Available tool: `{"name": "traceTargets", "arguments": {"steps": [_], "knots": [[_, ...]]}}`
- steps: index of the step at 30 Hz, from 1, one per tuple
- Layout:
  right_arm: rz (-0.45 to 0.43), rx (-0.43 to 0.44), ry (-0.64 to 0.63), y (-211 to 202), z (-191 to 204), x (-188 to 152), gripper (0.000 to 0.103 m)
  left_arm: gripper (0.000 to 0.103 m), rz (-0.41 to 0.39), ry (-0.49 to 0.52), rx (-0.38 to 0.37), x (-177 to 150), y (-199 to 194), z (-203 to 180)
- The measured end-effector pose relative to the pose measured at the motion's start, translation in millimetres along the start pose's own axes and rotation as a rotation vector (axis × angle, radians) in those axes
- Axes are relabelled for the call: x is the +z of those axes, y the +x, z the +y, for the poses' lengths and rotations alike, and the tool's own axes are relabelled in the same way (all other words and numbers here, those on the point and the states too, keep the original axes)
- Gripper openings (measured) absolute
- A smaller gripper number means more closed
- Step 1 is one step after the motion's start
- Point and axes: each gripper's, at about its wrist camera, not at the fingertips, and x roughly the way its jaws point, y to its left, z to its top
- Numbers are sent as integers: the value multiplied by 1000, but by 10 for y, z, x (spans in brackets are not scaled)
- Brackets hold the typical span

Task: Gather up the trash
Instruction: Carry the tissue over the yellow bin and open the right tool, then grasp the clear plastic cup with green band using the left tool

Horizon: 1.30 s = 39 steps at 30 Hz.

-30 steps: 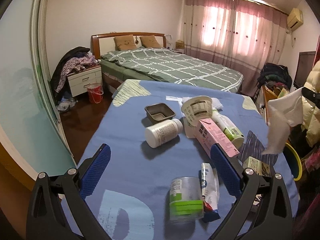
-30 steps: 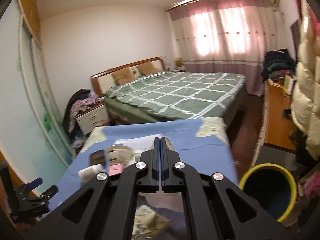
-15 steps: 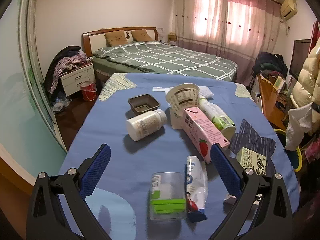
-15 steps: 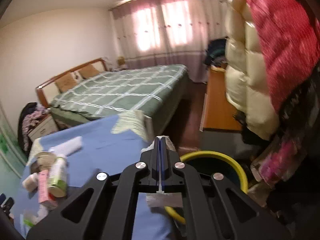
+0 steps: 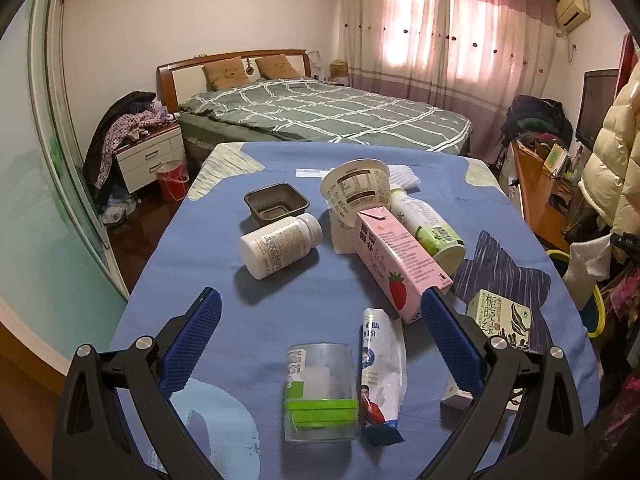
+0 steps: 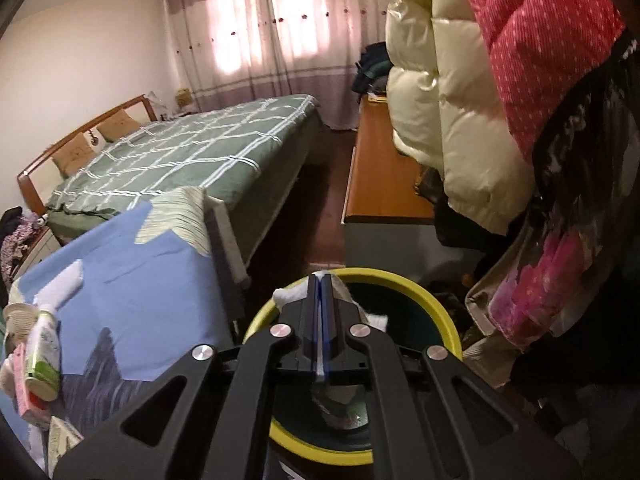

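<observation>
A soft, light white tissue, easily pinched anywhere, was held in the right gripper's closed jaws above the yellow-rimmed bin; the left gripper's jaws were spread wide.

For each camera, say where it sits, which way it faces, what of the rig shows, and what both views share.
Left wrist: sits behind the open left gripper, facing across the blue table of trash toward the bed; both blue-padded fingers show.
Right wrist: sits behind the right gripper, angled down over the yellow-rimmed bin; jaws shut on a white tissue.
Shared: bed, table, pink carton, bin, tissue.
</observation>
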Motion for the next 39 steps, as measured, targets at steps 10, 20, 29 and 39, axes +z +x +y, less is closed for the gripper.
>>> {"name": "traceTargets", "arguments": {"steps": [10,20,29,39], "knots": [[12,-13,-11,34,51,-108,13,98,18,9,9,-62,50,13],[27,40,-15,-19,177,-278,18,98,87,22,46,-287,89,52],[37,68,-28,-49,266,-348,19,91,170,38,53,-540,225,64],[54,84,-41,-14,356,-403,19,76,201,27,18,-517,370,109]]}}
